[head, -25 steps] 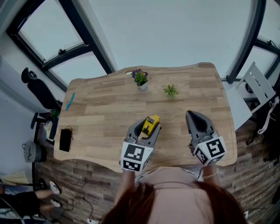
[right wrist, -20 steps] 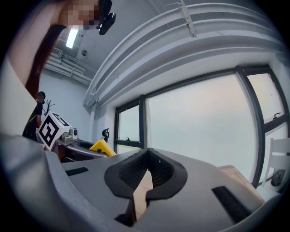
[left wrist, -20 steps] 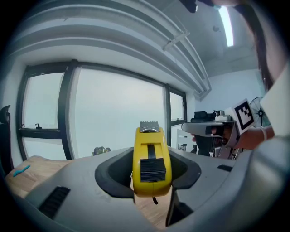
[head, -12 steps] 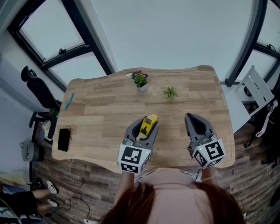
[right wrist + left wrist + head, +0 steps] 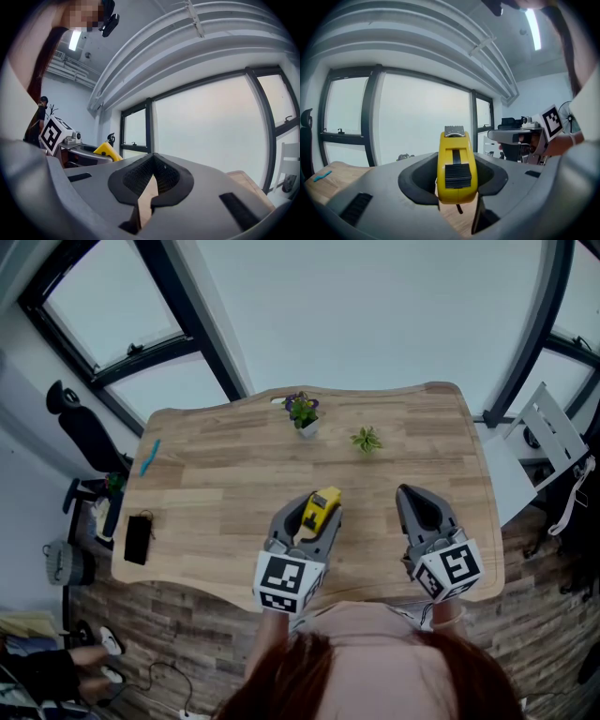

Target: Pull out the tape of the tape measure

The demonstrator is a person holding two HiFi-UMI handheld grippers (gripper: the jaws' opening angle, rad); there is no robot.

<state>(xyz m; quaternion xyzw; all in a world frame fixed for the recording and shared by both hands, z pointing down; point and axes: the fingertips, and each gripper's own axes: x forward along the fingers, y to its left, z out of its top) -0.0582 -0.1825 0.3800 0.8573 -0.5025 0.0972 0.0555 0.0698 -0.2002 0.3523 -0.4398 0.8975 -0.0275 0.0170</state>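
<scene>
Near the front edge of the counter (image 5: 225, 474), left of centre, my left tongs (image 5: 309, 512) are clamped on the yellow tape measure (image 5: 322, 505). One pad presses each flat side, and the case stands upright between them. In the left gripper view, its black ribbed slide button faces me, and the metal end hook (image 5: 453, 131) sits right at the top of the case. The tape is not yet pulled out. Wood grain shows beneath the case, so it looks clear of the surface.

Over on the right, my right tongs (image 5: 412, 495) are closed with the pads pressed together and nothing between them. Only a sliver of counter wood shows through the notch below. They hang over the near right part of the counter, well apart from the tape measure and pointing toward the far side. The right gripper view shows the yellow case poking up from the other tongs off to the left.

On the far side of the counter stand a small potted plant with purple flowers (image 5: 301, 412) and, to its right, a smaller green plant (image 5: 366, 438). At the left end lie a blue pen (image 5: 150, 457) and, nearer to me, a flat black object (image 5: 138, 539) that I can't identify.
</scene>
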